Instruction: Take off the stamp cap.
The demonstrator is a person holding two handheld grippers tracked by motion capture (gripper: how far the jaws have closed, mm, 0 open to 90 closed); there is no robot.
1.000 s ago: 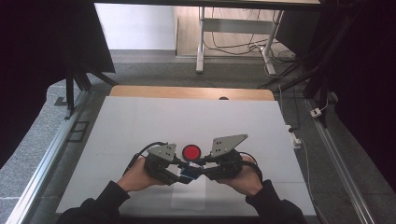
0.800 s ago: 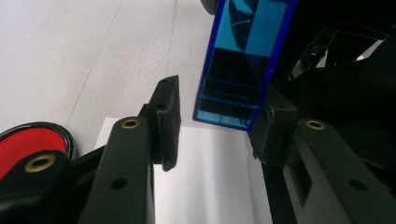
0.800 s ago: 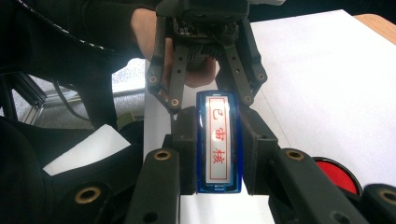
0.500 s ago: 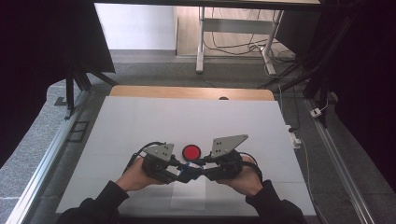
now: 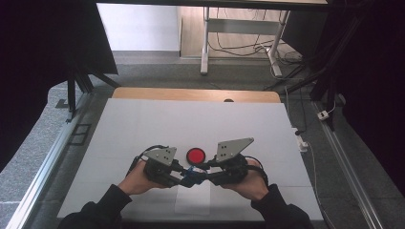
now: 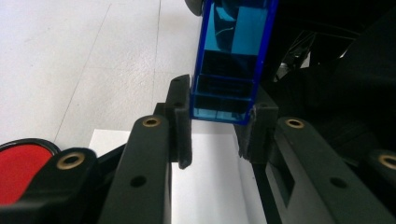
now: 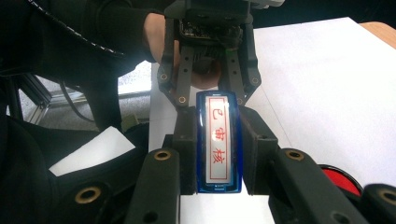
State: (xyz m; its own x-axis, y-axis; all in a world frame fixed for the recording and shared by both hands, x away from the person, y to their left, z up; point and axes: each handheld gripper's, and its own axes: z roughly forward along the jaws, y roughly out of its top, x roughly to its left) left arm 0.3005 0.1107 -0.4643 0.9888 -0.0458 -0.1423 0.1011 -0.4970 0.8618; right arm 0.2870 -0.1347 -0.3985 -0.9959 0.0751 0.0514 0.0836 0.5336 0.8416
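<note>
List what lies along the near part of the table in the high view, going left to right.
Left hand → left gripper → blue stamp → right gripper → right hand. The red disc lies just beyond the stamp.

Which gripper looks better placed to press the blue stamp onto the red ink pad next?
Probably the right gripper: its jaws clamp the blue stamp along its sides, while the left gripper meets only one end. The red ink pad lies just beyond both.
</note>
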